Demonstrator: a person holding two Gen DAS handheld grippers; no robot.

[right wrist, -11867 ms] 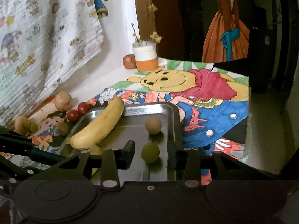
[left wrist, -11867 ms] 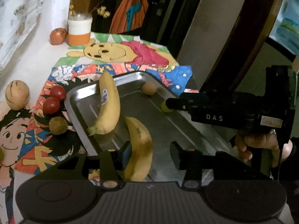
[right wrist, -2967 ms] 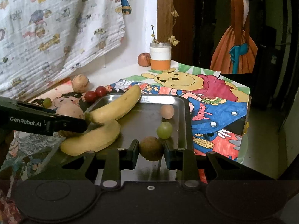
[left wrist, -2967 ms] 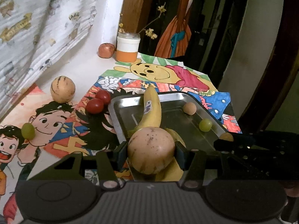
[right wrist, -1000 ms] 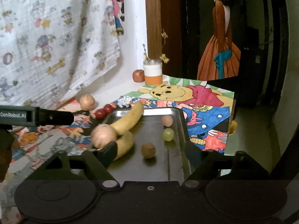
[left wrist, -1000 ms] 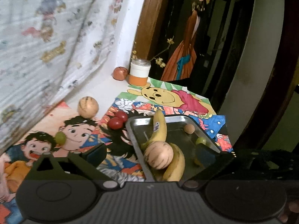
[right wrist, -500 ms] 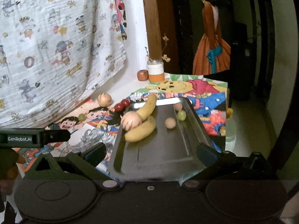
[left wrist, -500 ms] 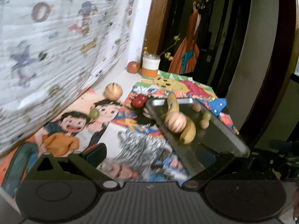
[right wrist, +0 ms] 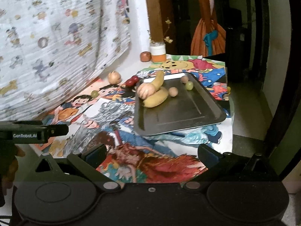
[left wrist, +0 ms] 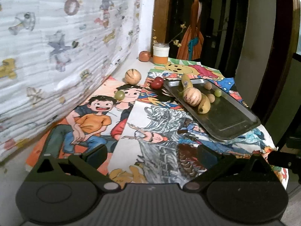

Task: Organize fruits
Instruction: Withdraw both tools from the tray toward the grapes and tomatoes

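A metal tray (left wrist: 231, 120) (right wrist: 188, 113) on the cartoon cloth holds two bananas (left wrist: 204, 103) (right wrist: 156, 98), a round tan melon (left wrist: 192, 98) (right wrist: 144, 91), two small brown fruits (right wrist: 173, 91) and a green grape (right wrist: 189, 85). Outside it lie a striped melon (left wrist: 132, 76) (right wrist: 113, 77), two red tomatoes (left wrist: 157, 82) (right wrist: 131, 81) and a green grape (left wrist: 120, 95) (right wrist: 94, 93). My left gripper (left wrist: 150, 154) and right gripper (right wrist: 150, 152) are open, empty and held well back from the tray.
An orange-and-white jar (left wrist: 160, 53) with dried flowers and a red apple (left wrist: 144, 56) stand at the far corner. A printed curtain (left wrist: 56, 47) hangs along the left. The table's edge runs just right of the tray (right wrist: 228, 113).
Both grippers have let go of their fruits, opened wide and pulled back and up from the tray. The tan melon and the small brown fruit now lie in the tray.
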